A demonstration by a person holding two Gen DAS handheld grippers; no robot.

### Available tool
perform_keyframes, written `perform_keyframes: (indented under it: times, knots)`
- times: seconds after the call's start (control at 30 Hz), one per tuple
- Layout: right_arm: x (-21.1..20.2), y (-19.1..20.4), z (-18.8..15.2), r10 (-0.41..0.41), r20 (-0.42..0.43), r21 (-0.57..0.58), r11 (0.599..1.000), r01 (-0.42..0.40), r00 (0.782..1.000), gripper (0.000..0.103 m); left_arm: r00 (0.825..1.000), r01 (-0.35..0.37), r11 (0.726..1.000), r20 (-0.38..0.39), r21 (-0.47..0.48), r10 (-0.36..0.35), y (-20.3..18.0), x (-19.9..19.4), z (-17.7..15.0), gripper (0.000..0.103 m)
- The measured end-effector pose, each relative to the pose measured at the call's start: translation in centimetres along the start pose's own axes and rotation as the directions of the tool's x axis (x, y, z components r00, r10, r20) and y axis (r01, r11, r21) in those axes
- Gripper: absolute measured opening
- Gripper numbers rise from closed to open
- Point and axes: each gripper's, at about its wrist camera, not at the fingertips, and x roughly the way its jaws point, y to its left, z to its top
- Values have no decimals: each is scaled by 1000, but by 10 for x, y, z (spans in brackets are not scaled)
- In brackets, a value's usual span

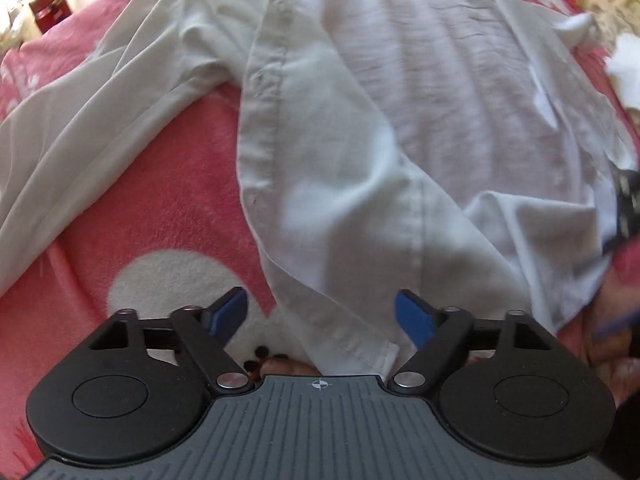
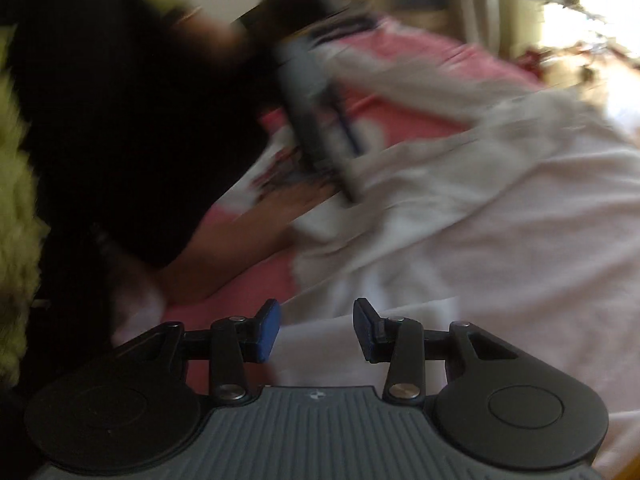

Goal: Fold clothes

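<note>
A crumpled white button-front cotton shirt (image 1: 360,128) lies spread over a fuzzy pink blanket with white patches (image 1: 152,200) on what looks like a bed. The left gripper (image 1: 320,312) points steeply down at it, its blue-padded jaws spread wide with nothing pressed between them; the shirt's lower corner, hem and all, runs down into the gap between the jaws, and the pads stand clear of the cloth on either side. Ahead of those jaws the button placket climbs away up the middle of the garment, and one long sleeve trails off to the left of them across the blanket. Far ahead and to the left, past the blanket's edge, sits a dark red jar-like container (image 1: 50,10). The right gripper (image 2: 316,330) has its jaws partly apart, holding nothing, with the white cloth just ahead of them and beneath them on the right and a strip of pink blanket by the left jaw. That view is badly smeared by motion. Ahead and left of the right jaws the other gripper shows as a grey blur above the shirt, held by a bare forearm (image 2: 240,236) that reaches out from a black sleeve (image 2: 120,120). A yellow-green fluffy fabric (image 2: 16,160) sits at the far left edge.
</note>
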Motion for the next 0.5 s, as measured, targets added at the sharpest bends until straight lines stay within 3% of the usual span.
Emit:
perform_keyframes:
  times: [0.13, 0.3, 0.43, 0.5]
  knots:
    - [9, 6, -9, 19, -33, 57, 998, -17, 999, 43, 1000, -26, 999, 7, 40, 26, -7, 12, 2, 66]
    - [5, 0, -22, -50, 8, 165, 985, 48, 999, 44, 997, -74, 993, 28, 96, 72, -13, 23, 2, 56]
    - [-1, -11, -30, -82, 34, 232, 970, 72, 996, 44, 997, -77, 995, 34, 69, 75, -4, 16, 5, 9]
    - [-5, -17, -35, -87, 46, 272, 960, 71, 995, 44, 998, -59, 998, 36, 2, 59, 10, 7, 6, 3]
